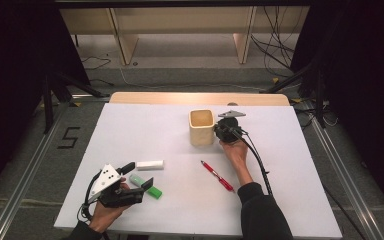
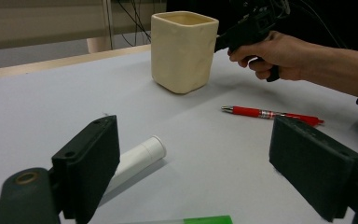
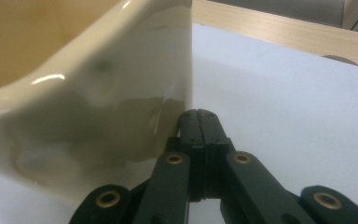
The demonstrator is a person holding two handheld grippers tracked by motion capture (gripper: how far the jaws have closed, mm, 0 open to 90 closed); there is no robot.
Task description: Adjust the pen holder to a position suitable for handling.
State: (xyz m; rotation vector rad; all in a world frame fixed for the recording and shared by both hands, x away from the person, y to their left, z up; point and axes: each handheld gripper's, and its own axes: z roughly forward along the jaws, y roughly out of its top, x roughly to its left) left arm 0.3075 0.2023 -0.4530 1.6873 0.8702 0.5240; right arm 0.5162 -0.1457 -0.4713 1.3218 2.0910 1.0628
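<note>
Closed right hand-held gripper pressed against the side of the cream cup at the far middle of the worktop.

The cup, square-mouthed with rounded corners and standing upright and empty, looks like glazed ceramic: probably fairly heavy, rigid, slick on its glossy walls and liable to chip or tip if shoved high up, so a push low on the wall or a grip over the rim across one wall seems safest. The right hand-held gripper has its jaws together with nothing between them, tips touching the cup's right wall near a corner. The left hand-held gripper sits with jaws wide apart and empty at the near left, just beside a white tube and a green marker; a red pen lies between the two hands.
</note>
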